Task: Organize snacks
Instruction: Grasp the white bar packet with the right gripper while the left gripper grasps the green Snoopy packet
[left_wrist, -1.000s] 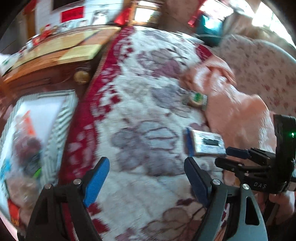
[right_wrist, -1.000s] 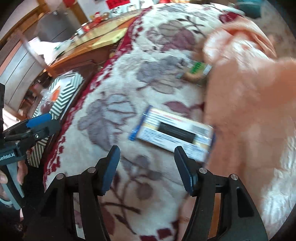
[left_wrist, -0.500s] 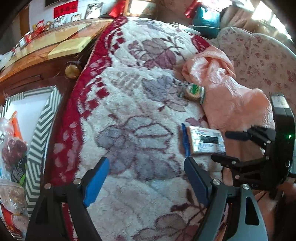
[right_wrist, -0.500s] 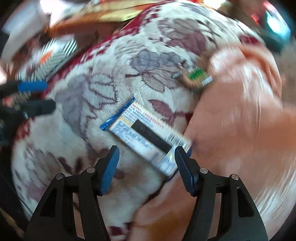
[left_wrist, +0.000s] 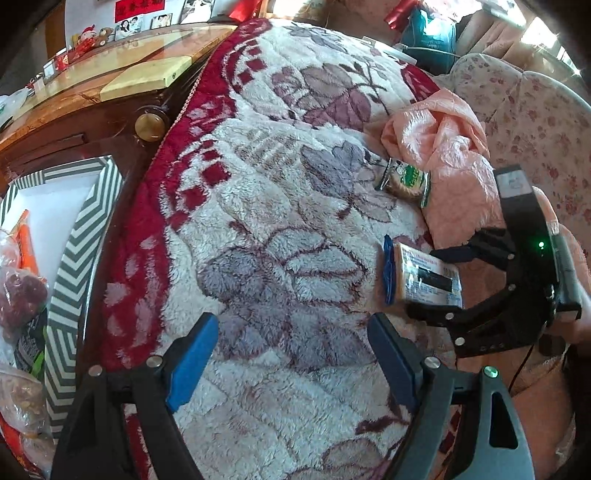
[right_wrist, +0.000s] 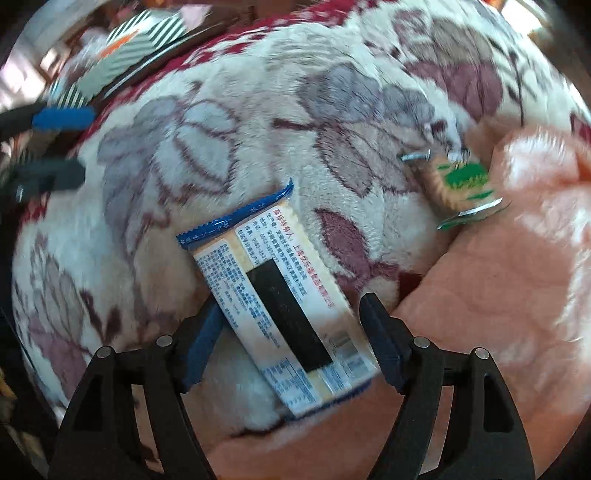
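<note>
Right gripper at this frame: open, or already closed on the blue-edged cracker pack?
Open. The right gripper straddles the cracker pack, jaws just widened; a gap shows beside its right finger, so nothing is clamped.

Bright daylight pours in from the upper right, glaring on the crumpled peach satin cloth (left_wrist: 447, 147); the right wrist view is motion-smeared, with fisheye-bent, dark corners.

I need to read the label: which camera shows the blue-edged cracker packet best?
The right wrist view: the blue-edged cracker packet fills the centre, print facing up, between the right gripper's open jaws. The left wrist view shows it small, at the right, partly hidden.
</note>
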